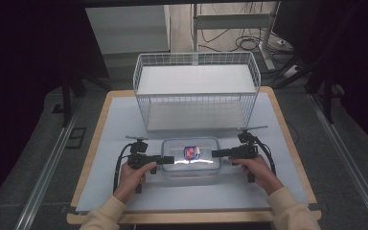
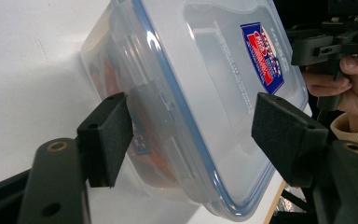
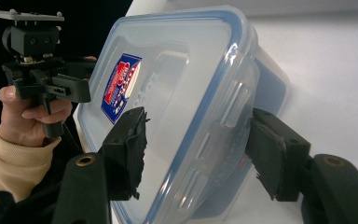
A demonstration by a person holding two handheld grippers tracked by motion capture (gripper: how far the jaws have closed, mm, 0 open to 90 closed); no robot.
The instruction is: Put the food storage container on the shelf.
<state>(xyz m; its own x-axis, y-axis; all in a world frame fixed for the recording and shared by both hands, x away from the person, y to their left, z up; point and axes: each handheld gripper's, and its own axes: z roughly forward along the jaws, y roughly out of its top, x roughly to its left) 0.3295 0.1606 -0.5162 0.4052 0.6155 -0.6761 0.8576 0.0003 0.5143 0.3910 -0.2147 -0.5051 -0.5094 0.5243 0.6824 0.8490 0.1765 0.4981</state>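
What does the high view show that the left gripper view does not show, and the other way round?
High view alone: the white wire basket behind the clear plastic container, the wooden table edge, and both forearms, each holding a tool at one end of the container. Left gripper view alone: the left tool up close, its pads straddling the container's end latch, and something orange inside. Both: the container's blue-rimmed lid with its red and blue label, the white surface, and the right tool.
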